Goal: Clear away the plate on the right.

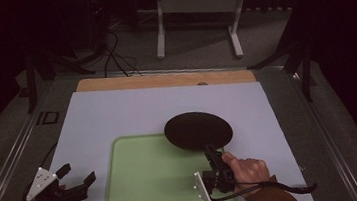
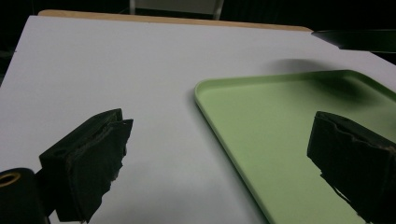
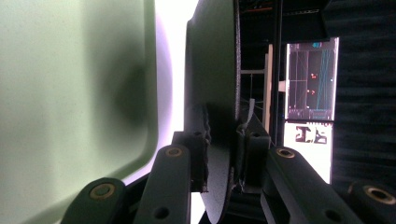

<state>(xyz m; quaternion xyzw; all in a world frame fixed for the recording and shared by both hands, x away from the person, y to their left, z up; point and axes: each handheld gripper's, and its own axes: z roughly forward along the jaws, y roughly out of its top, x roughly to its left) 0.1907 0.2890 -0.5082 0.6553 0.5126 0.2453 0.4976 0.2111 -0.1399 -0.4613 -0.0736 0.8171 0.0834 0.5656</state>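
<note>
The black plate (image 1: 198, 130) sits over the far right corner of the green tray (image 1: 145, 184), overlapping onto the white board (image 1: 117, 112) beyond it. The right gripper (image 1: 212, 153) clamps its near rim. The right gripper view shows what the high view cannot: the plate edge-on (image 3: 212, 93), raised clear of the tray (image 3: 70, 93), pads (image 3: 201, 140) pressing it from both sides. At the board's near left corner the left gripper (image 1: 76, 176) stands released, its jaws apart over the board in its own view. The tray's floor is bare.
</note>
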